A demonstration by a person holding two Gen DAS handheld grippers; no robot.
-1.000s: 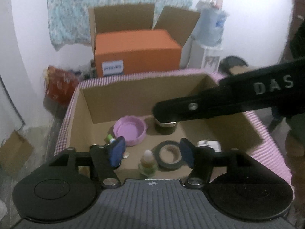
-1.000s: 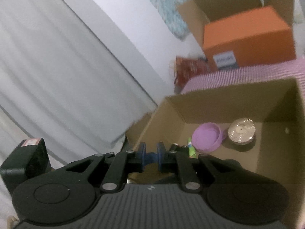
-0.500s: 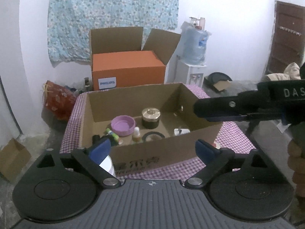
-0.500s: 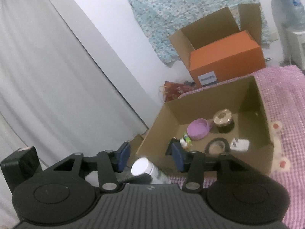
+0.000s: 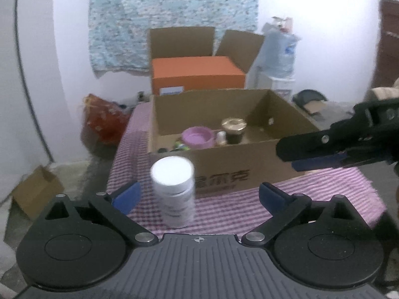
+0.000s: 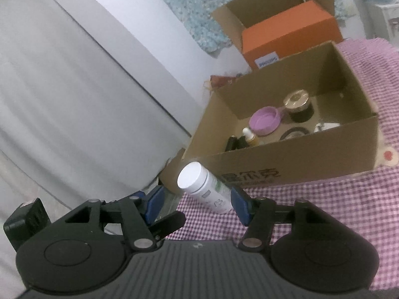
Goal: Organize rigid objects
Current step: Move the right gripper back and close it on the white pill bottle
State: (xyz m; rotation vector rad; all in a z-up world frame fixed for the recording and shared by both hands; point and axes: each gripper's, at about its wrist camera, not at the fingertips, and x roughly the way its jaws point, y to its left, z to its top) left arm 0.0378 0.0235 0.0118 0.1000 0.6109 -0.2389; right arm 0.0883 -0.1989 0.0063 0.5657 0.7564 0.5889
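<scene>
now we're looking at the white bottle, standing upright on the checked cloth of the surface, just in front of the cardboard box and outside it. it reads as rigid plastic with a smooth, rounded wall and a flat white cap, probably light, so we judge it'll tip or skid before it crushes. the best hold looks like the middle of the body, across the width, below the cap, where the wall is straight; a pinch on the cap edge would likely slip.

our left gripper has its fingers spread wide and opening, the bottle between them nearer the left pad but touched by neither. our right gripper is opening too, its blue pads flanking the bottle; the right-hand pad sits close to the label, and we can't tell for sure whether it brushes it, but it doesn't look clamped. so both pairs of fingers are released, nothing grasped.

inside the box we see a purple lid, a gold-capped dark jar, a small dropper bottle, a tape ring, something white and dark bits in the corner. free floor lies toward the right half. the near box wall stands in the way, so the bottle must go up and over it. both grippers crowd one bottle, a collision risk. behind sit an orange box and a water jug.
</scene>
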